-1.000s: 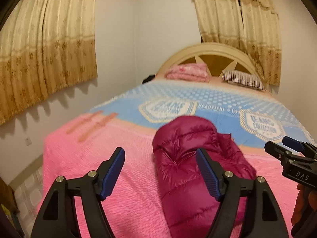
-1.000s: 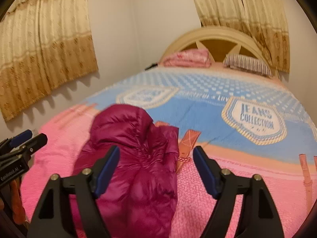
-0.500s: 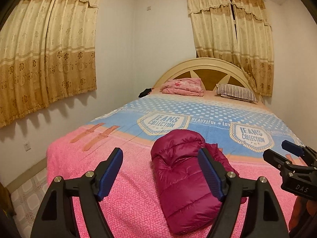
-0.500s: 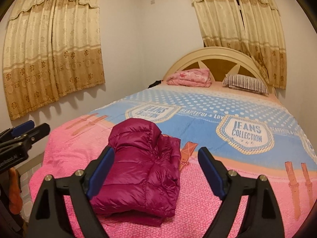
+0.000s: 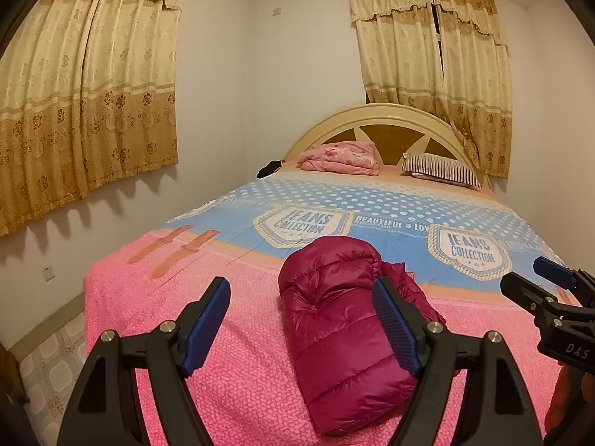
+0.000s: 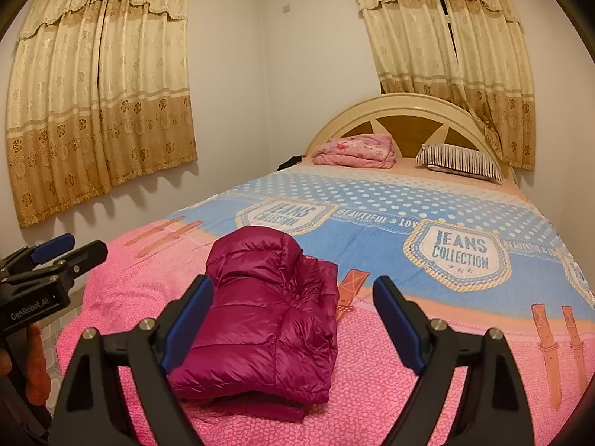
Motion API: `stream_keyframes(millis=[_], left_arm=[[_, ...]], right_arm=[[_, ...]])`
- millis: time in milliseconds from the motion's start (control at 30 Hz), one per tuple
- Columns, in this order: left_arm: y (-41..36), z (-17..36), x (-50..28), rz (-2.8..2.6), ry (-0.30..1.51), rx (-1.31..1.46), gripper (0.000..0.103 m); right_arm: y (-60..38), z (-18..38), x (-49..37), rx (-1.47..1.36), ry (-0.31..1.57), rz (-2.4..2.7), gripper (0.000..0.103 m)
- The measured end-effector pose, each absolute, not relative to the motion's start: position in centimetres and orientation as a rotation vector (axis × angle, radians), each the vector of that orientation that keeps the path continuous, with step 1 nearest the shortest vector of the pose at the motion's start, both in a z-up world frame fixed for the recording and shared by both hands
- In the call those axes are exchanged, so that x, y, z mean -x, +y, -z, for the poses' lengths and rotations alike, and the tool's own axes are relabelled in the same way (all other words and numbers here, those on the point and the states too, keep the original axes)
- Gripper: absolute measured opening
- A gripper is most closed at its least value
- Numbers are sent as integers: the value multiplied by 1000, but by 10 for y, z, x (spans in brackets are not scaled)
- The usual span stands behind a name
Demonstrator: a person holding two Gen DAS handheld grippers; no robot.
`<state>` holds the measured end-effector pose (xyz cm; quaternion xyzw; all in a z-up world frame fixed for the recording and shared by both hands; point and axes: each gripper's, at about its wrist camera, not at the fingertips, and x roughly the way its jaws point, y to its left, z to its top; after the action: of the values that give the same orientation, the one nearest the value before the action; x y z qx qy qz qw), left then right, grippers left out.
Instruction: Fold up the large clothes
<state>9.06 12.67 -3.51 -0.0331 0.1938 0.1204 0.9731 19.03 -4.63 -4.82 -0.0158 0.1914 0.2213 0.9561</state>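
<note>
A magenta puffer jacket [image 5: 334,316] lies folded in a compact bundle on the pink end of the bed [image 5: 223,379]. My left gripper [image 5: 299,290] hovers open above and short of it, nothing between its blue pads. In the right wrist view the same jacket [image 6: 267,304] rests flat, its folded layers showing at the near edge. My right gripper [image 6: 293,284] also stands open and empty, held back from the jacket. Each gripper shows in the other's view: the right gripper [image 5: 546,282] at the right edge, the left gripper [image 6: 67,252] at the left edge.
The bedcover [image 6: 409,390] is pink near me and blue farther up. A folded pink blanket [image 5: 340,158] and a striped pillow [image 5: 440,169] lie by the headboard [image 5: 386,119]. Curtains [image 5: 85,93] hang along the left wall. Tiled floor [image 5: 48,371] lies left of the bed.
Both grippers have drawn back and risen away from the jacket, so more of the room shows. The right jaws stand a little wider. The jacket stays folded on the bed.
</note>
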Motion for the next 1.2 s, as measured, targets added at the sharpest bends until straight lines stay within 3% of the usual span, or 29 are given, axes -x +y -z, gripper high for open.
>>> stream_keyframes(millis=[1200], left_arm=[[133,42,-95,-255,410,73,79]], right_arm=[[-48,45,-188,33,392,-457,91]])
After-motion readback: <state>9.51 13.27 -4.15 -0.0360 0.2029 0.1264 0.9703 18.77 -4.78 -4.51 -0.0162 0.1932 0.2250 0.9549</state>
